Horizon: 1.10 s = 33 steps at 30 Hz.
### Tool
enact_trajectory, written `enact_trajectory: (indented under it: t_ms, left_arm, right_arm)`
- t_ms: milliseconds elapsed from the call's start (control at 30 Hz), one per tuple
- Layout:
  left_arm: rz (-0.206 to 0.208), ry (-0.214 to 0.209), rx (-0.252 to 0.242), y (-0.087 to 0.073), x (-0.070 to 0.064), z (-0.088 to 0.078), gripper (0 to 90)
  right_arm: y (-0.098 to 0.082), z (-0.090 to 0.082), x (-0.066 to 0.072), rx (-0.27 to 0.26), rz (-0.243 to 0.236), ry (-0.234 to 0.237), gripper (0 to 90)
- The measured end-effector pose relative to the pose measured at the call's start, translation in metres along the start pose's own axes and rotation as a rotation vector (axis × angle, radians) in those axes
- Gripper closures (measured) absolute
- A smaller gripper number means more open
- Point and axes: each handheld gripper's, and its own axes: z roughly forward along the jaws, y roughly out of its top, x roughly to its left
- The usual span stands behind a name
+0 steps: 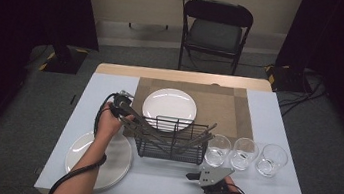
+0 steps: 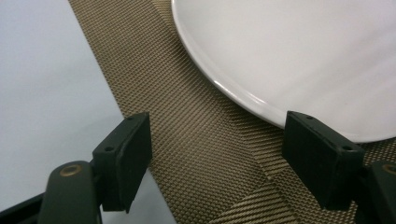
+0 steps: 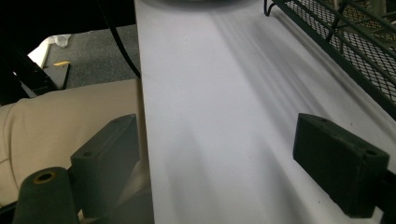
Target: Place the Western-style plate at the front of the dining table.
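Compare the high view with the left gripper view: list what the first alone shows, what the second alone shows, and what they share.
High view alone: three glasses, the wire dish rack, a stack of plates at front left, a folding chair, the right gripper.
Left gripper view alone: the placemat's woven texture and the left gripper with its jaws standing open, nothing between them.
Shared: the white plate on the tan placemat, and the pale table cover.

text: none legible | labels: none | brands: none | numbers: none | signs: none
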Motion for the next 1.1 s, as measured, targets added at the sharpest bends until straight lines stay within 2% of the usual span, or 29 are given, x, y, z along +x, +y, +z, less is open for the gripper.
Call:
enact_trajectory:
  t_ms: [100, 233, 333, 400, 633, 867, 1000, 1100]
  left_arm:
    - [-0.015, 0.014, 0.007, -0.001, 0.006, -0.002, 24.2]
    - [-0.014, 0.048, 0.025, -0.002, 0.014, -0.004, 24.2]
    - [-0.023, 0.054, 0.029, 0.001, 0.016, -0.002, 24.5]
    - [-0.012, 0.053, 0.024, 0.003, 0.015, 0.001, 24.5]
    - [-0.013, 0.042, 0.028, 0.003, 0.012, 0.011, 23.6]
    - [0.003, 0.046, 0.026, 0.004, 0.012, 0.011, 24.9]
    - [0.018, 0.029, 0.027, 0.005, 0.008, 0.012, 26.9]
    - [0.022, 0.040, 0.033, 0.007, 0.003, 0.015, 21.8]
  right_arm:
    - [0.000, 0.000, -0.001, -0.003, 0.002, -0.002, 13.7]
    - [0.000, 0.000, -0.001, -0.003, 0.006, 0.002, 13.7]
    - [-0.001, 0.002, -0.001, -0.003, 0.004, 0.006, 13.7]
    - [-0.001, 0.002, -0.001, -0.002, 0.006, 0.007, 13.7]
    - [-0.001, 0.001, -0.001, -0.013, 0.008, 0.019, 13.7]
    - [-0.002, 0.001, -0.001, -0.015, 0.008, 0.019, 13.7]
    - [-0.001, 0.003, 0.000, -0.010, 0.007, 0.025, 13.7]
    - [-0.001, 0.003, 0.000, -0.010, 0.002, 0.029, 13.7]
